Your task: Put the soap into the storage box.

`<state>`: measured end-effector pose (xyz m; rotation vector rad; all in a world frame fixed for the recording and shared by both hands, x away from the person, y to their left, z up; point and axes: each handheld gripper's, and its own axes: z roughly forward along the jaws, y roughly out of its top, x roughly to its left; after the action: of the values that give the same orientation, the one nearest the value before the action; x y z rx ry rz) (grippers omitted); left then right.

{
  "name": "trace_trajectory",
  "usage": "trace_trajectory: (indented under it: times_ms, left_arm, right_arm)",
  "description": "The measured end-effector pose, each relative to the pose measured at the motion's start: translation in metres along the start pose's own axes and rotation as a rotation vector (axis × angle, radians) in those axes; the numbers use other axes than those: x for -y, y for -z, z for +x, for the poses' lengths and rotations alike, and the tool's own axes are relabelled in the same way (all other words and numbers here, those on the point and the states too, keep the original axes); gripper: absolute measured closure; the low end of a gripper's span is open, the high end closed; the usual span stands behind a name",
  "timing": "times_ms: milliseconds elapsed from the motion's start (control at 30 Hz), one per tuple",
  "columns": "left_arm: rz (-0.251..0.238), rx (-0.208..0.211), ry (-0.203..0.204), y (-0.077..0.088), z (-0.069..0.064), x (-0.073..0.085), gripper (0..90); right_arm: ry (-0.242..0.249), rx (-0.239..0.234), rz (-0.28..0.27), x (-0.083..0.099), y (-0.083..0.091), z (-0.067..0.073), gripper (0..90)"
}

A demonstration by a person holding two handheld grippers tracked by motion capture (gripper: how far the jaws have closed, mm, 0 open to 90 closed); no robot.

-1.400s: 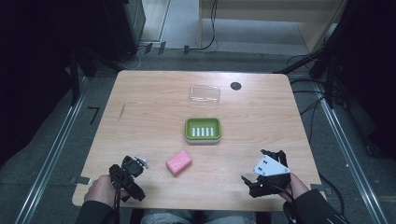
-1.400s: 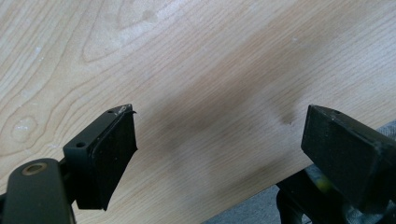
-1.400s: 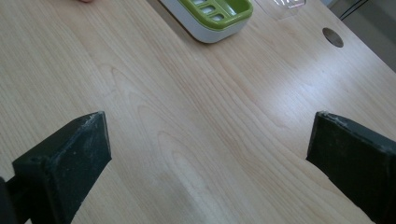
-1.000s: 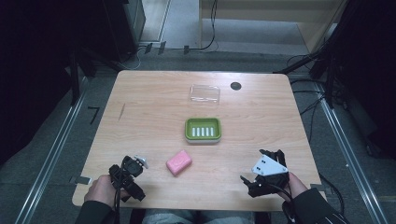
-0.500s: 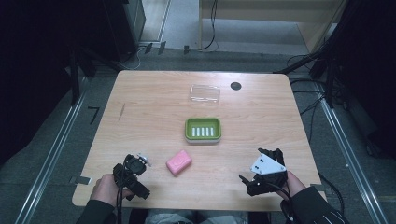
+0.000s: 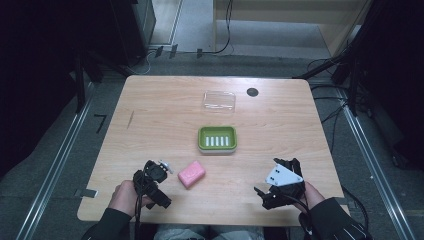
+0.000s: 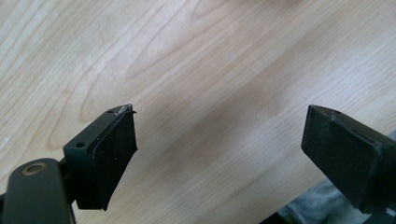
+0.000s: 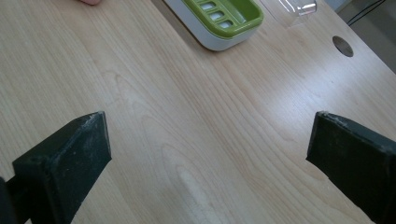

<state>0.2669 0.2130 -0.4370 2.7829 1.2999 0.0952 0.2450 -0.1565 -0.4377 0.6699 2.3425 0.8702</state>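
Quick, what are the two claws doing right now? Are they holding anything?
Left gripper: open, holding nothing, only bare table between its jaws.
Right gripper: open, holding nothing.

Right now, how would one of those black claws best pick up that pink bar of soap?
Probably from above, jaws closing across the two long sides of the pink soap bar. It lies flat and slantwise on the table, so turn the jaws to match. The open left gripper sits closest.
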Motion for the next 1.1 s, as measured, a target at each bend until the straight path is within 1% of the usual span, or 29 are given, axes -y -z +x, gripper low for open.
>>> trace_trajectory:
  times_ms: [167, 233, 333, 400, 433, 500, 533, 600, 733, 767, 867, 967, 1000, 1100]
  left_arm:
    - [-0.008, 0.003, 0.0, 0.0, -0.001, -0.007, 10.7]
    - [-0.016, 0.013, -0.015, 0.0, -0.003, -0.015, 10.6]
    - [-0.023, 0.018, -0.018, 0.001, -0.003, -0.02, 10.6]
    - [-0.03, 0.018, -0.02, 0.001, -0.004, -0.025, 10.6]
    - [-0.033, 0.024, -0.023, 0.002, -0.004, -0.03, 10.7]
    - [-0.037, 0.023, -0.034, 0.003, -0.006, -0.036, 10.8]
    - [-0.037, 0.023, -0.034, 0.003, -0.006, -0.036, 10.7]
    - [-0.042, 0.028, -0.037, 0.003, -0.008, -0.041, 10.8]
    - [-0.043, 0.024, -0.05, 0.003, -0.01, -0.05, 10.8]
    - [-0.046, 0.024, -0.056, 0.004, -0.011, -0.054, 10.8]
    - [-0.052, 0.026, -0.056, 0.005, -0.011, -0.057, 10.8]
    - [-0.061, 0.045, -0.053, 0.007, -0.012, -0.063, 11.2]
    - [-0.061, 0.041, -0.061, 0.007, -0.014, -0.066, 11.2]
    - [-0.053, 0.036, -0.072, 0.006, -0.016, -0.069, 11.1]
  right_arm:
    - [-0.003, 0.002, -0.002, -0.001, 0.0, 0.0, 0.0]
    - [0.001, -0.004, 0.002, -0.001, -0.001, 0.0, 0.0]
    - [-0.008, 0.0, 0.0, 0.0, 0.0, -0.001, 0.0]
    - [-0.009, 0.004, 0.0, 0.0, 0.0, -0.001, 0.0]
    - [-0.009, 0.0, 0.003, 0.001, 0.0, 0.0, 0.0]
    - [-0.007, 0.001, 0.003, 0.001, 0.0, 0.0, 0.0]
    - [-0.007, 0.001, 0.003, 0.001, 0.0, 0.0, 0.0]
    - [-0.007, 0.002, 0.003, 0.001, 0.001, 0.0, 0.0]
    - [-0.004, 0.003, 0.001, 0.001, 0.001, -0.001, 0.0]
    - [-0.005, 0.001, 0.004, 0.001, 0.001, 0.0, 0.0]
    - [-0.006, 0.001, 0.005, 0.001, 0.001, 0.0, 0.0]
    - [-0.007, 0.003, 0.004, 0.002, 0.001, 0.0, 0.0]
    - [-0.005, 0.006, 0.003, 0.002, 0.001, -0.001, 0.0]
    - [-0.009, 0.005, 0.007, 0.002, 0.002, 0.0, 0.0]
